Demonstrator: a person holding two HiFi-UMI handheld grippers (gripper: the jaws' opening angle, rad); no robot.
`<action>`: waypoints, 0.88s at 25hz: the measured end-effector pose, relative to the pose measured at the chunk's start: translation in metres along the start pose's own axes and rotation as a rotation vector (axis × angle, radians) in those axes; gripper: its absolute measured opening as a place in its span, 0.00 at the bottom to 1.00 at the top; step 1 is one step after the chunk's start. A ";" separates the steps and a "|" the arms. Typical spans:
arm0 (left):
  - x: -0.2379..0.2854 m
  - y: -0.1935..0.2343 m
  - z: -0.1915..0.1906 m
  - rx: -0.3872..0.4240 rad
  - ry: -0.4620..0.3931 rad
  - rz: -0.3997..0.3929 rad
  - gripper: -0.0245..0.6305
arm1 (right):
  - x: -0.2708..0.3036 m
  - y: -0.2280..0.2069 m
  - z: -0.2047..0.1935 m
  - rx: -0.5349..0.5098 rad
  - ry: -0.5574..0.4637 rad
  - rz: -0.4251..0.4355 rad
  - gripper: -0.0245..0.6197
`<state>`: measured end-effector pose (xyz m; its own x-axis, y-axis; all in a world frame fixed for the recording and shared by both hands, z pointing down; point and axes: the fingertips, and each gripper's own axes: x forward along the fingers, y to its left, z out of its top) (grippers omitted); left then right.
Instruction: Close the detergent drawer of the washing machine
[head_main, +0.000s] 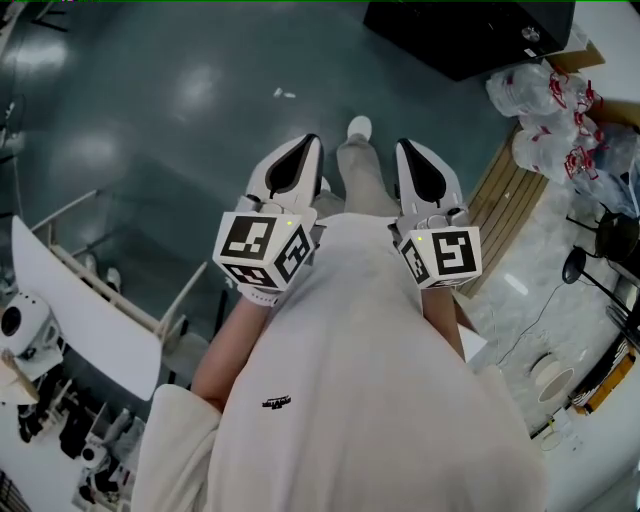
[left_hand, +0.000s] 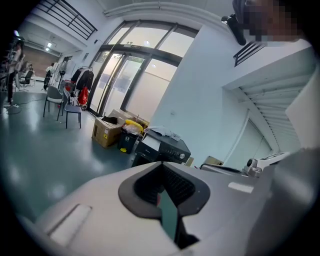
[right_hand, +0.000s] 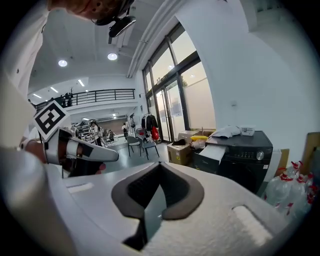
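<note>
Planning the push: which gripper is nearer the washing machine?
The right gripper; the washing machine stands ahead on its side, detergent drawer pulled out. The left gripper is farther off.

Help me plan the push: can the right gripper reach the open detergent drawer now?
Probably not yet. The right gripper sits far from the detergent drawer, which juts from the washing machine across the room. Nothing seems to block the way; step closer first.
</note>
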<state>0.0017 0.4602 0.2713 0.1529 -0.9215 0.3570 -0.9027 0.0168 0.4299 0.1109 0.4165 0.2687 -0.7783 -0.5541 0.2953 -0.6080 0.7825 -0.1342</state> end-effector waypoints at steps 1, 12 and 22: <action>0.005 0.002 0.002 0.003 0.004 -0.001 0.06 | 0.004 -0.003 0.001 -0.003 -0.001 -0.002 0.04; 0.088 0.008 0.045 0.047 0.013 -0.015 0.06 | 0.067 -0.068 0.025 0.026 -0.034 -0.022 0.04; 0.170 0.017 0.100 0.093 -0.007 0.018 0.06 | 0.144 -0.140 0.061 0.010 -0.057 0.022 0.04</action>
<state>-0.0279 0.2651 0.2559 0.1339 -0.9239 0.3583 -0.9388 -0.0025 0.3444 0.0739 0.2099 0.2719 -0.7993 -0.5520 0.2375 -0.5915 0.7923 -0.1492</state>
